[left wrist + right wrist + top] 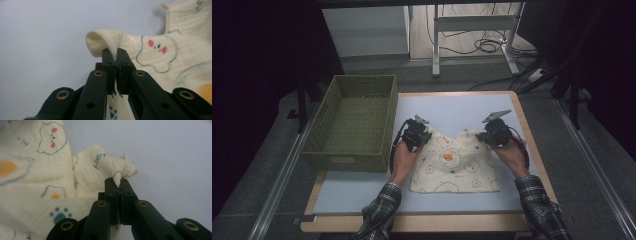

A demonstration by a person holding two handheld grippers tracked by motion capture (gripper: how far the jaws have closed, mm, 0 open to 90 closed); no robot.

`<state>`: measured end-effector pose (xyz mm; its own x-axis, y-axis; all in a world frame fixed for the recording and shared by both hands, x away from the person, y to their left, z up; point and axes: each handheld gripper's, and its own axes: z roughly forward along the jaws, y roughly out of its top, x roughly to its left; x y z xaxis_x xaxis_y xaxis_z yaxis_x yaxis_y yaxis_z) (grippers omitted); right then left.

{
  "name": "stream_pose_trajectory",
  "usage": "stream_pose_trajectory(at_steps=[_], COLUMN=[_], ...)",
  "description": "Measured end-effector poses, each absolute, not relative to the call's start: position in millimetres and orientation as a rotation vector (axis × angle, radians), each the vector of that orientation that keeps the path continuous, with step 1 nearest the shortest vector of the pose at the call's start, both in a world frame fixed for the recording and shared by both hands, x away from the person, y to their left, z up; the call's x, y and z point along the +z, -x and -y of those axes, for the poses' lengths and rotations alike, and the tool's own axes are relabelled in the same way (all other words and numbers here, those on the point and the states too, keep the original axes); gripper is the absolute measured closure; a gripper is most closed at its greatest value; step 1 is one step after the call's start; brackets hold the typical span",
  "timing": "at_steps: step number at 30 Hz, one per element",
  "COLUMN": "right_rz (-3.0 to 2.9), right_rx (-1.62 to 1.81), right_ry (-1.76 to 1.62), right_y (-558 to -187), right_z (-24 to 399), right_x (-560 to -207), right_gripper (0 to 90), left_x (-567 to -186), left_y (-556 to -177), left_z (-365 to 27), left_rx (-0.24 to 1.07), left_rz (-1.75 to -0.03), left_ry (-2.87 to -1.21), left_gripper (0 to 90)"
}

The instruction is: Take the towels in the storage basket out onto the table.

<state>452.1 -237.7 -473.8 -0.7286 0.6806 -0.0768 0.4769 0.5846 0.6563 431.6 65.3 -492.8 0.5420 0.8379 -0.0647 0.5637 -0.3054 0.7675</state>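
A cream cloth (455,162) printed with fried eggs and small faces lies on the pale blue mat, its two far corners pulled up. My left gripper (424,133) is shut on the far left corner; in the left gripper view the cloth (155,53) folds over my left gripper (115,55), pinched between the jaws. My right gripper (482,136) is shut on the far right corner. The right gripper view has that corner of the cloth (110,166) bunched and clamped at my right gripper (117,182). A hand holds each gripper from the near side.
A green woven basket (353,120) stands empty at the left of the table, close to the left gripper. The blue mat (452,107) runs beyond the cloth to the wooden table edge (524,125). Table legs and cables are on the floor behind.
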Motion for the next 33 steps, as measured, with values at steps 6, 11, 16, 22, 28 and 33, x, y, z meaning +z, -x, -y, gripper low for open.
stream_pose_trajectory(at_steps=[6, 11, 16, 22, 28, 33], right_rz=[-2.272, -2.281, -2.341, -2.411, -2.482, -2.541], right_rx=[0.868, 0.888, 0.896, 0.918, 0.944, 0.950], right_ry=[-1.069, -1.107, -1.151, -1.136, -1.092, -1.043], right_y=[-464.4, -461.6, -441.6, -411.4, -365.1, -327.0], right_z=[268.5, 283.6, 299.8, 305.8, 307.8, 308.6], right_x=[-438.0, -452.2, -468.0, -478.0, -486.4, -497.6], right_gripper=[53.4, 50.0, 51.9, 60.3, 65.8, 67.9], left_x=[-471.9, -487.9, -494.9, -502.3, -512.1, -520.2], left_y=[-451.2, -441.1, -423.5, -393.8, -355.6, -331.0], left_z=[-70.8, -67.9, -65.8, -64.5, -66.0, -76.4], left_rx=[0.585, 0.532, 0.461, 0.399, 0.340, 0.316], left_rz=[-1.271, -1.244, -1.202, -1.109, -1.029, -0.993], left_ry=[-2.003, -2.045, -2.072, -2.126, -2.138, -2.120], left_gripper=[48.5, 43.5, 41.9, 42.1, 44.1, 52.4])
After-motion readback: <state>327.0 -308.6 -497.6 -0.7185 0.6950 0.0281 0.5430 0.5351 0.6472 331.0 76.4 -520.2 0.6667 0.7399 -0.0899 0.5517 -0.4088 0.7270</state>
